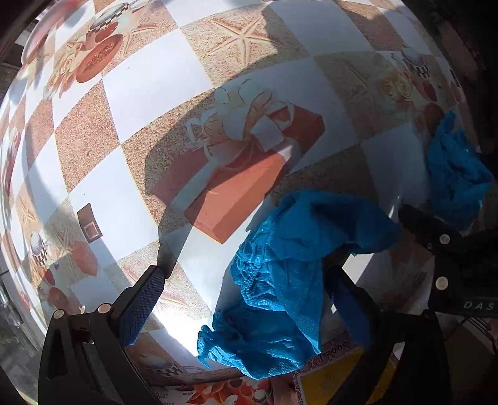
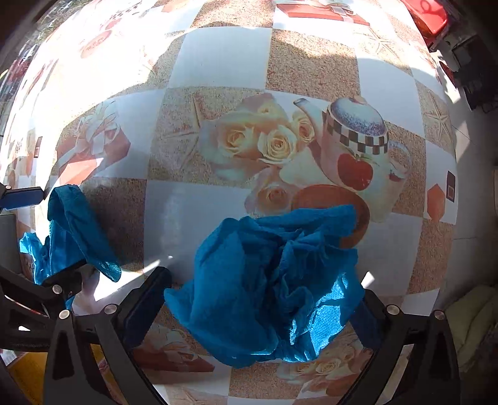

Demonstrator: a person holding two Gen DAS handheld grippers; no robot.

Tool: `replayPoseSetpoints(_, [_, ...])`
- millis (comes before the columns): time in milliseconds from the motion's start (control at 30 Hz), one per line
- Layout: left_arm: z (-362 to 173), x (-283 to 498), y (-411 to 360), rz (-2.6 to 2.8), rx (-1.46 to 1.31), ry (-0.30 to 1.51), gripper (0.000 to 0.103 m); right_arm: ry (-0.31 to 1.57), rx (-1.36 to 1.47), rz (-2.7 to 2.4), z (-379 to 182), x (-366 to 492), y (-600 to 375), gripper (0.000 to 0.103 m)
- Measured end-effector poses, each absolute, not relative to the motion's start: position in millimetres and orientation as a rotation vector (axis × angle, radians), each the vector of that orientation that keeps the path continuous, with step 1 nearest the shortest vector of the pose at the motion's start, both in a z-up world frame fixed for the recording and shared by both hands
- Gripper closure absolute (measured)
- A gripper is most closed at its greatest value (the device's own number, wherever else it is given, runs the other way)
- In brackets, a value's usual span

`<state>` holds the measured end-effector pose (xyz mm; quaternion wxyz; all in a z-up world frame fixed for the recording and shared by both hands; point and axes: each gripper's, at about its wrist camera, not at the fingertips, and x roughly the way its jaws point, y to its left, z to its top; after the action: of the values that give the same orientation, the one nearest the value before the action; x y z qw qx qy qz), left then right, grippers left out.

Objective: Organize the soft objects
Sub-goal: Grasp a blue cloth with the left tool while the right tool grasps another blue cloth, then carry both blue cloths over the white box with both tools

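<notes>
Grasping step: both grippers, left gripper [image 1: 249,299] and right gripper [image 2: 264,299], stand wide over crumpled blue cloths [image 2: 270,286]; next, close on them.

1. Setting: most likely a home, at a dining or kitchen table; the room itself is barely in view.
2. Evidence: the tablecloth [image 2: 218,62] is a glossy checked print of teapots, roses, starfish and gift boxes, a domestic oilcloth pattern.
3. Strong sunlight falls across the cloth, with hard shadows.
4. A red plastic item [image 2: 426,15] sits past the table's far edge; its kind cannot be told.
5. Pale floor tiles [image 2: 467,131] show beside the table.
6. Printed yellow packaging [image 1: 330,380] lies at the table's near edge.
</notes>
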<state>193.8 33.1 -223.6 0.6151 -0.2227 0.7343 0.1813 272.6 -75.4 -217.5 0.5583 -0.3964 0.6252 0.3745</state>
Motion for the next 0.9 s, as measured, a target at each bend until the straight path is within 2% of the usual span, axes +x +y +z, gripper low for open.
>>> replayPoseSetpoints(100, [-220, 195, 32, 0.416, -0.512, 1.682, 0.006, 1.499, -0.923, 0.875, -217, 290, -64, 0.000])
replayPoseSetpoints(167, [-217, 193, 28, 0.410, -0.494, 1.668, 0.016, 1.501, -0.895, 0.875, -215, 303, -58, 0.003])
replayPoseSetpoints(200, [-213, 192, 25, 0.411, -0.487, 1.654, 0.028, 1.486, -0.895, 0.866, -211, 306, -60, 0.007])
replayPoseSetpoints(233, [-209, 192, 21, 0.417, -0.486, 1.640, 0.046, 1.464, -0.904, 0.863, -207, 306, -60, 0.020])
replayPoseSetpoints(267, [-206, 190, 22, 0.424, -0.504, 1.628, 0.056, 1.447, -0.908, 0.873, -203, 306, -59, 0.033])
replayPoseSetpoints(300, [-205, 188, 25, 0.430, -0.536, 1.620, 0.075, 1.430, -0.919, 0.876, -199, 304, -60, 0.041])
replayPoseSetpoints(333, [-204, 183, 28, 0.439, -0.577, 1.606, 0.080, 1.409, -0.934, 0.875, -196, 303, -59, 0.054])
replayPoseSetpoints(367, [-202, 178, 30, 0.457, -0.592, 1.589, 0.081, 1.391, -0.944, 0.877, -194, 302, -59, 0.060])
replayPoseSetpoints(433, [-197, 171, 30, 0.493, -0.576, 1.568, 0.084, 1.385, -0.927, 0.900, -190, 300, -62, 0.066])
replayPoseSetpoints(900, [-98, 97, 11, 0.634, -0.566, 1.339, 0.084, 1.456, -0.636, 0.949, -103, 333, -121, 0.066])
